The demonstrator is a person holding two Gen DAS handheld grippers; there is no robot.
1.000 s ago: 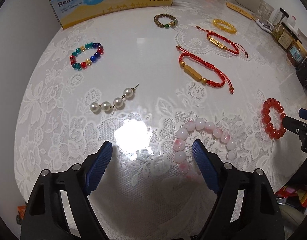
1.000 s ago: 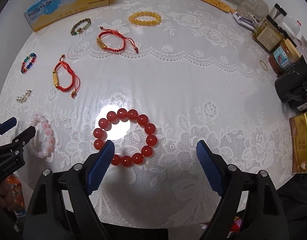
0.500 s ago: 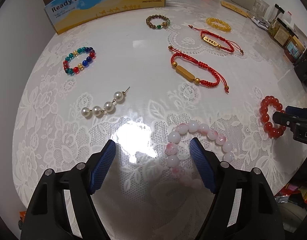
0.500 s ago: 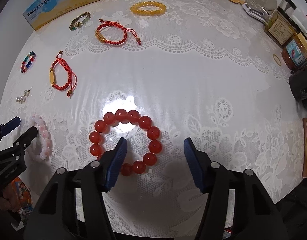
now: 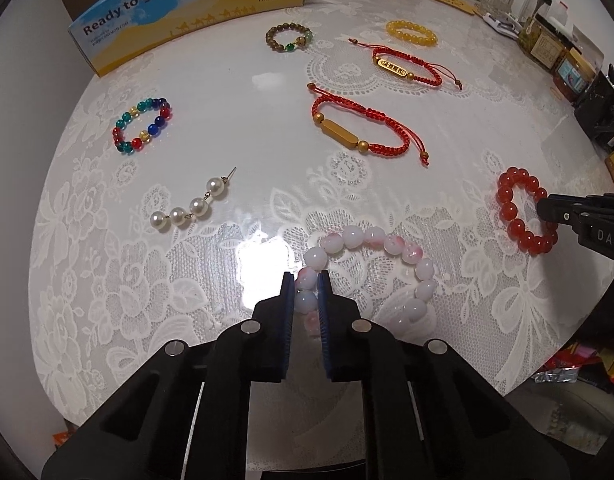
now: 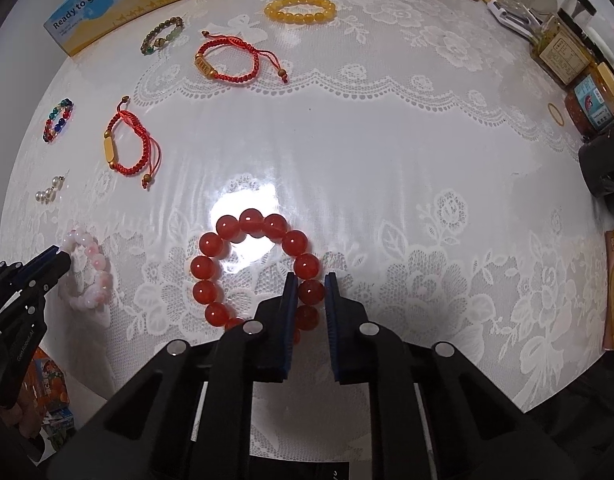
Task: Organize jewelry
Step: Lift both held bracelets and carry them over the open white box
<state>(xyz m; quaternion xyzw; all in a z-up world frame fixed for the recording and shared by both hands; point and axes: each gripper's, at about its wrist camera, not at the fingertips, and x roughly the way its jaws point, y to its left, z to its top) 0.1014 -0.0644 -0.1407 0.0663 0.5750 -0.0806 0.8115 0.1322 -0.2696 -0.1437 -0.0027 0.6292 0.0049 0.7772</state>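
Note:
A pink-and-white bead bracelet (image 5: pixel 371 236) lies on the lace-covered table (image 5: pixel 243 92) near its front edge. My left gripper (image 5: pixel 306 280) points down at it, pads shut on one bead of its left side. To the right lies a red bead bracelet (image 6: pixel 227 228). My right gripper (image 6: pixel 310 280) is closing on it, with one red bead of its right side pressed between the pads. In the right wrist view the left gripper (image 6: pixel 63 254) shows at the far left beside the pink bracelet (image 6: pixel 99 260).
Further back lie a pearl piece (image 5: pixel 191 208), a multicolour bead bracelet (image 5: pixel 143 126), two red cord bracelets (image 5: pixel 363 132) (image 5: pixel 407 66), a brown bead bracelet (image 5: pixel 289 38) and a yellow one (image 5: pixel 411 32). A blue-yellow box (image 5: pixel 179 12) stands at the back left, jars (image 5: pixel 547 44) at the right.
Both grippers went from wide open to closed. The left one shifted right onto the pink bracelet's left side; the right one shifted right onto the red bracelet's right side.

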